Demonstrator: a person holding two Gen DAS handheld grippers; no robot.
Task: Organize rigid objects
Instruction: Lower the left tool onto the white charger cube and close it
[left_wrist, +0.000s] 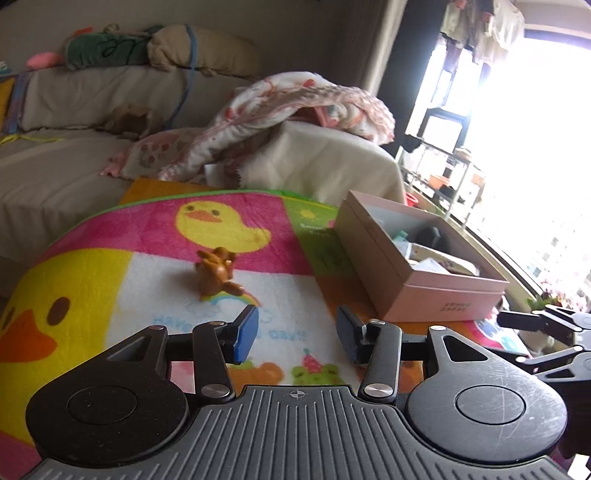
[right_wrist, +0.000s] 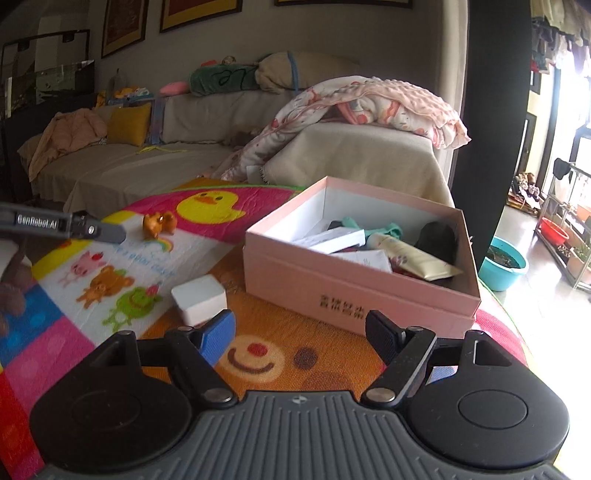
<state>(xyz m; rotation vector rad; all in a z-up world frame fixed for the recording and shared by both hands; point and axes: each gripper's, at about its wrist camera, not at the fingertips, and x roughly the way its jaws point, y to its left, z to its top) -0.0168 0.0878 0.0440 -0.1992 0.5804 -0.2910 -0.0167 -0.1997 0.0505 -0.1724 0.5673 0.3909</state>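
Left gripper (left_wrist: 295, 332) parted, nothing between its blue pads, above the cartoon play mat (left_wrist: 92, 266). Right gripper (right_wrist: 299, 332) spread wide, also empty, low over the mat's near edge. Brown toy figure (left_wrist: 216, 273) upright mid-mat, near the yellow duck print. White block (right_wrist: 199, 299) just beside the pink box (right_wrist: 332, 291), which sits toward the mat's right edge, holding a tube and cartons.

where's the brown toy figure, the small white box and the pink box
brown toy figure (left_wrist: 216, 271): left wrist view, on its body
small white box (right_wrist: 199, 297): right wrist view, on its top face
pink box (right_wrist: 354, 291): right wrist view, on its front outer wall
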